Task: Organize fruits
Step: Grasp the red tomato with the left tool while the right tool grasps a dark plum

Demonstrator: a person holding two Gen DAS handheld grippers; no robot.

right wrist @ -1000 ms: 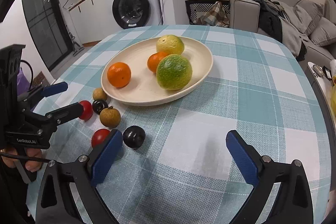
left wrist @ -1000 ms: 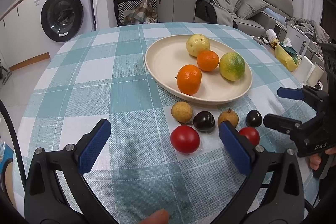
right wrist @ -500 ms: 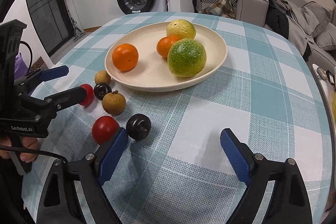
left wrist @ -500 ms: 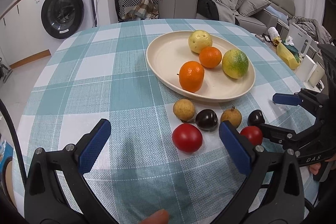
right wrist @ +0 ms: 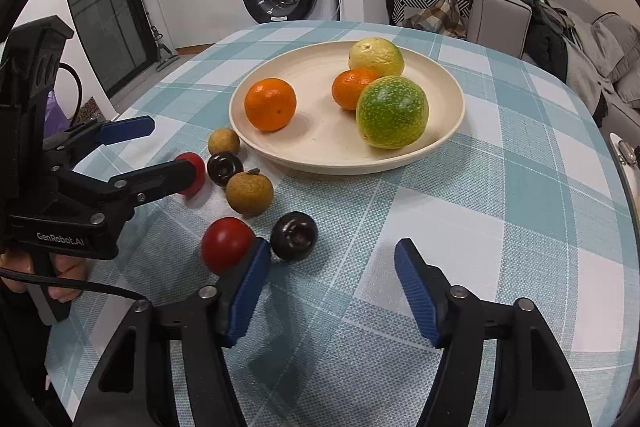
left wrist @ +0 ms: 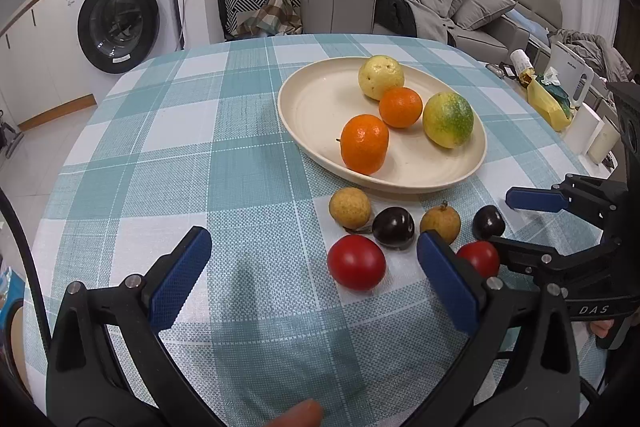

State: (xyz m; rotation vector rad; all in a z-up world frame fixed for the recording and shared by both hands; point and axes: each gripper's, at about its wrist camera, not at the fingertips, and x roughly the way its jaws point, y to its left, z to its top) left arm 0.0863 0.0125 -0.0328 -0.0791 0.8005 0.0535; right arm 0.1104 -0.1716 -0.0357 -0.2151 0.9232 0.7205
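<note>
From my remote seat I saw the table (left wrist: 168, 163) covered in a woven teal-and-white checked cloth, with a smooth, matte cream oval plate (left wrist: 316, 99) as my landmark, its long axis running from near-left to far-right in the left wrist view. On the plate lay four round fruits: a pale yellow dimpled one (left wrist: 381, 77) at the far rim, two glossy oranges (left wrist: 400, 107) (left wrist: 365, 143), and a speckled green-yellow citrus (left wrist: 448, 120) toward the right rim. Just in front of the plate, on the cloth, sat six small round fruits: two rough tan longans (left wrist: 350, 207) (left wrist: 440, 223), two shiny dark plums (left wrist: 393, 226) (left wrist: 488, 222) and two smooth red tomatoes (left wrist: 356, 262) (left wrist: 478, 257). The left hand-held gripper (left wrist: 312, 271) hovered spread wide and empty, in front of the plate. The right hand-held gripper (right wrist: 330, 285) had just been closing, narrower than a second before, yet its blue ribbed pads gripped nothing; the nearer plum (right wrist: 294, 235) lay just ahead of its left pad, the tomato (right wrist: 226, 245) partly hidden behind that pad. Compared with the earlier frame, its camera sat closer to the small fruits in front of the plate.
</note>
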